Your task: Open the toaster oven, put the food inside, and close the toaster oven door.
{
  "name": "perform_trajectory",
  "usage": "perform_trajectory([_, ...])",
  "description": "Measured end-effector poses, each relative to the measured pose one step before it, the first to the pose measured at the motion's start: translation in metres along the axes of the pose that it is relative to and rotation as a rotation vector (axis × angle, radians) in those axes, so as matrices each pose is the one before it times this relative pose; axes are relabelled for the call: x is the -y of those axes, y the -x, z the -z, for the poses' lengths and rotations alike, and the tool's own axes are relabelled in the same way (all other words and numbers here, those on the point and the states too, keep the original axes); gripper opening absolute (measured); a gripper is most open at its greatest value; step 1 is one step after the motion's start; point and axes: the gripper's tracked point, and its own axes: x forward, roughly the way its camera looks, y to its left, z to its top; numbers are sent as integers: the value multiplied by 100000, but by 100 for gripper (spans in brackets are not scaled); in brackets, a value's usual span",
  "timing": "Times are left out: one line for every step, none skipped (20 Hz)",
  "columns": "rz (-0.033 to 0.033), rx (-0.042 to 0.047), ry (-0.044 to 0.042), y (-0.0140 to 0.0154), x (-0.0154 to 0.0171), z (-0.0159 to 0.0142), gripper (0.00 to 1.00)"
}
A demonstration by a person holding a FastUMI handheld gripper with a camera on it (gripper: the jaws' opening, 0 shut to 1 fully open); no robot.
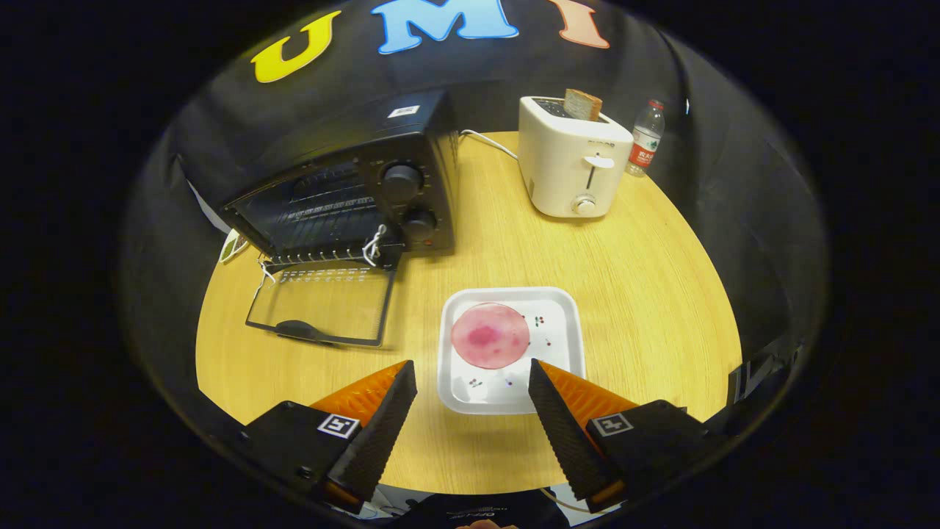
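Gripper view: looks down over a round wooden table (646,308), pale grain, smooth.
Gripper (472,400): fingers spread wide, holding nothing, ridged inner pads facing each other, hovering above the near edge of the table.
Food (490,335): flat pink disc, darker blotch at its middle, looks like a thin meat slice; lies on the left part of the tray, just ahead of the fingers and between their lines.
Tray (565,312): white, square, rounded corners, shallow raised rim, a few small dark specks on it; sits near the table's near edge, centre.
Handling guess: slice likely light, soft, floppy, maybe slick; easier to pinch the stiff tray rim at the near side than the disc itself. Tray looks light and could slide on the smooth wood.
Toaster oven (367,191): black metal box, two round knobs on its right panel, wire rack inside; stands at the far left edge.
Oven door (323,305): glass in dark frame, already dropped flat open onto the table, handle at its near edge.
Toaster (573,158): cream, glossy, bread slice poking out, far edge.
Bottle (645,138): clear plastic, beside toaster.
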Motion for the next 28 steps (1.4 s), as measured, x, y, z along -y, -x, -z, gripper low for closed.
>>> perform_trajectory([-316, -1687, 408, -217, 698, -82, 99])
perform_trajectory([-348, -1383, 614, -147, 694, -82, 98])
perform_trajectory([-149, -831, 821, -241, 781, -144, 99])
perform_trajectory([209, -736, 741, -195, 901, -142, 99])
perform_trajectory([-156, -879, 514, -249, 709, -80, 99])
perform_trajectory([-551, -1241, 124, -245, 625, 22, 99])
perform_trajectory([-601, -1674, -195, -247, 610, 49, 98])
perform_trajectory([-330, -1417, -133, -233, 690, 57, 98])
perform_trajectory([-89, -1334, -145, -222, 697, 33, 99])
perform_trajectory([153, -1479, -62, -198, 730, 158, 99])
perform_trajectory([-254, -1913, -194, -110, 687, 298, 99])
perform_trajectory([-596, -2034, -593, -422, 508, 282, 99])
perform_trajectory([-280, -1578, -848, -554, 709, 61, 99])
perform_trajectory([130, -1286, -1039, -379, 618, -67, 99])
perform_trajectory([101, -1684, -1092, -612, 400, 66, 99])
perform_trajectory([-615, -1671, -1218, -400, 144, 188, 99])
perform_trajectory([-1210, -1456, -805, -282, -208, 227, 99])
perform_trajectory([13, -1665, 341, -251, -116, 224, 99])
perform_trajectory([988, -1677, 1355, -263, 15, 317, 99])
perform_trajectory([687, -1349, 1639, -243, -199, 281, 99])
perform_trajectory([839, -985, 1487, -118, -211, 394, 99])
perform_trajectory([2213, -831, 1444, -73, -49, 237, 98])
perform_trajectory([1904, 588, 1386, -178, 92, -181, 97])
perform_trajectory([386, 16, 383, -205, -283, 55, 96])
perform_trajectory([-541, -1031, -158, 389, -315, 23, 90])
perform_trajectory([-347, -2, -430, -315, -290, 13, 82])
perform_trajectory([-739, -1427, -239, -99, -279, 103, 73])
perform_trajectory([-1531, -626, -405, -109, -296, -146, 65])
